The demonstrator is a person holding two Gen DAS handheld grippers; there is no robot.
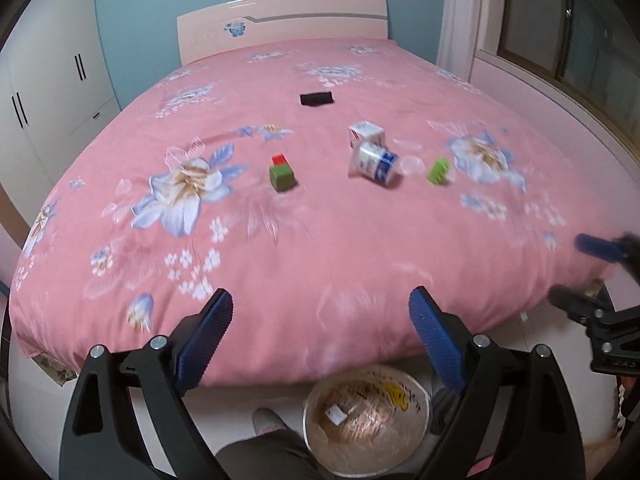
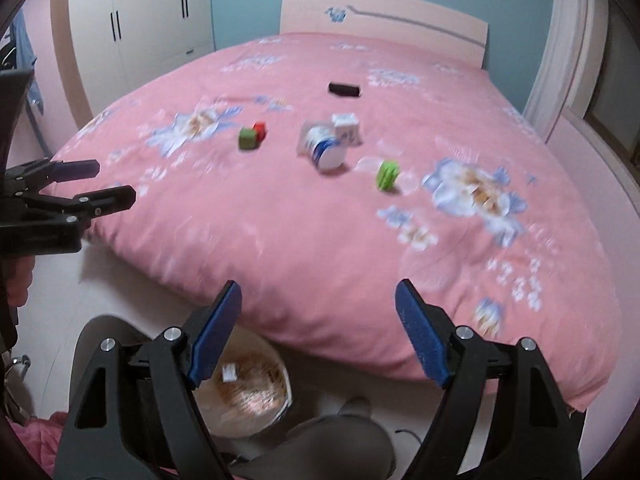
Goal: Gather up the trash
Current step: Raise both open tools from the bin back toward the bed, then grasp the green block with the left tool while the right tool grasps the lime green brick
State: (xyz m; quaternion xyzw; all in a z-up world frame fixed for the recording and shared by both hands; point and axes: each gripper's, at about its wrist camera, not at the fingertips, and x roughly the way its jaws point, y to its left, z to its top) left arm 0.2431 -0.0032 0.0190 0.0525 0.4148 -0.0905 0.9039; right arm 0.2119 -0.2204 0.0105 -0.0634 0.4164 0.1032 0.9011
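Observation:
A pink flowered bed [image 1: 320, 240] carries the litter: a white and blue carton [image 1: 374, 162] lying on its side, a small white box [image 1: 366, 132] behind it, a green block [image 1: 283, 176] with a red one [image 1: 279, 159], a green ridged piece [image 1: 439, 171] and clear plastic lids [image 1: 412, 165]. The same carton [image 2: 325, 148] and green ridged piece [image 2: 387, 175] show in the right wrist view. My left gripper [image 1: 320, 312] hangs open over the bed's foot, nothing between its fingers. My right gripper [image 2: 318, 308] is open too and holds nothing.
A bin lined with a clear bag [image 1: 366, 416] stands on the floor at the bed's foot, beside a person's leg and slipper [image 1: 266, 424]. A black flat object [image 1: 317, 99] lies further up the bed. White wardrobes [image 1: 48, 92] stand left, a window [image 1: 580, 40] right.

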